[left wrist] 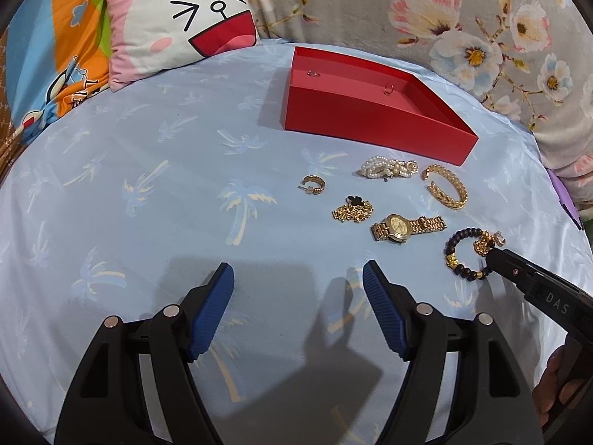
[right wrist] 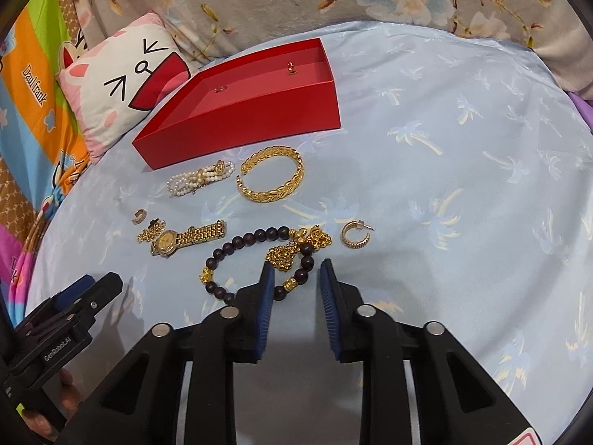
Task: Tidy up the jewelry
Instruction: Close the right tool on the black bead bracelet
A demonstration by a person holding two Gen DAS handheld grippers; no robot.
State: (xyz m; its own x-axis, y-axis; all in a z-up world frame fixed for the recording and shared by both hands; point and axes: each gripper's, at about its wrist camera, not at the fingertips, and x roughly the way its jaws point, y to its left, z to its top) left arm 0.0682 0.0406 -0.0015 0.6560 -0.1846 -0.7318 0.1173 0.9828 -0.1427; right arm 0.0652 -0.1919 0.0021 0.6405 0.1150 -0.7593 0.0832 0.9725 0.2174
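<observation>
A dark beaded bracelet [right wrist: 255, 259] with gold charms lies on the blue bedsheet [right wrist: 444, 185], well in front of the red box [right wrist: 237, 118]. The right gripper [right wrist: 296, 270] straddles its bead strand, jaws narrowed but not yet pinching. The left gripper [left wrist: 298, 278] hangs wide open, empty. The bracelet looks light, floppy and slippery; pinching across the strand seems best.

Bright, even indoor light from above; soft shadows under the tongs on the bedsheet [left wrist: 148, 170]. Both views sharp, strong fisheye bending, dark vignette corners. Mild sheen on gold pieces.
</observation>
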